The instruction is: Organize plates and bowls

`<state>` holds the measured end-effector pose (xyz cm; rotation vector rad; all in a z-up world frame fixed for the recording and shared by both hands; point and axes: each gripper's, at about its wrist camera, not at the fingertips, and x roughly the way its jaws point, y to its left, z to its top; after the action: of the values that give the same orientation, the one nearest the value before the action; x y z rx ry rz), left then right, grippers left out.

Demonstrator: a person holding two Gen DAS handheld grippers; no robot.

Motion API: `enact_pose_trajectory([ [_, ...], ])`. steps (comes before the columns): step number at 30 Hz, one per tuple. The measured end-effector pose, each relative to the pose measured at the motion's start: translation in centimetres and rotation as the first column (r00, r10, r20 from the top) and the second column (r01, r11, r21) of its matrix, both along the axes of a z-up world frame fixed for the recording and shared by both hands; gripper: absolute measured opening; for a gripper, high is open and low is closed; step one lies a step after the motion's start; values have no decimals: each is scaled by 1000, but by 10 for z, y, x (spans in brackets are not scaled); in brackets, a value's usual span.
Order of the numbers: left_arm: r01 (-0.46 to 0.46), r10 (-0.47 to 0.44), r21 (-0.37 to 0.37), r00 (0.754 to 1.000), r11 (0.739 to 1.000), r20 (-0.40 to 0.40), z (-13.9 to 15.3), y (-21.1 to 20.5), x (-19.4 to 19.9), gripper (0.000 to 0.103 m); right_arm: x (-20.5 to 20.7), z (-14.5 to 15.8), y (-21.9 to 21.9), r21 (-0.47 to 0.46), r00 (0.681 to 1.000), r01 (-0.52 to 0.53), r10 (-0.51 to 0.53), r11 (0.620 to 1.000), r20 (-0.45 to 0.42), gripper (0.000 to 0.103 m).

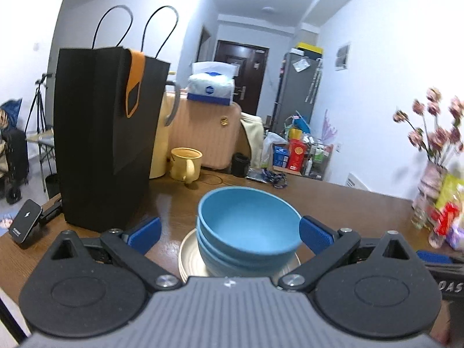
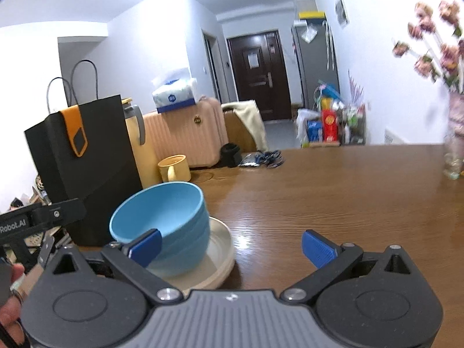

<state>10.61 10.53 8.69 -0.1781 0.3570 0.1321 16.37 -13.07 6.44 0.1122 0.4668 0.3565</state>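
Wooden table [image 2: 319, 197], hallway and door behind. Item: blue bowls [image 1: 246, 226], nested, seemingly three, standing on stacked cream plates [image 2: 220, 249] at the table's near left, beside a black bag [image 1: 107, 133]. Left tongs [image 1: 230, 233]: jaws wide apart, bowls between them, pads not touching. Right tongs [image 2: 232, 246]: wide apart, empty, to the right of the stack. Step: stacking appears complete, both tongs released. Next: back clear without knocking the bowls.

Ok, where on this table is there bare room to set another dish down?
Bare wood lies between the blue bowls on their cream plates and the flower vase. It is crowded around the black bag and yellow mug.
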Motion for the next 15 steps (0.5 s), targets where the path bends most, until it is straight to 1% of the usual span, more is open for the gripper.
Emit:
enact_pose_trajectory([
  [5,47,-47,54,999,997,13,-15,-27,-38,103,-56,-3,-35,-29,998,37,-35,999,57,103],
  [10,97,-99,85,995,992,14,-33,-54,-71,103,-102,-14,-59,-59,996,57,-53,997,71,103],
  [12,112,-113,98,994,989,1,-43,-64,-82,103,-118,-21,-65,-69,996,57,-52,996,68,103],
  [15,148,-144,102,989,984,-42,-60,-75,-95,103,-139,-32,-72,-81,996,66,-61,995,59,103],
])
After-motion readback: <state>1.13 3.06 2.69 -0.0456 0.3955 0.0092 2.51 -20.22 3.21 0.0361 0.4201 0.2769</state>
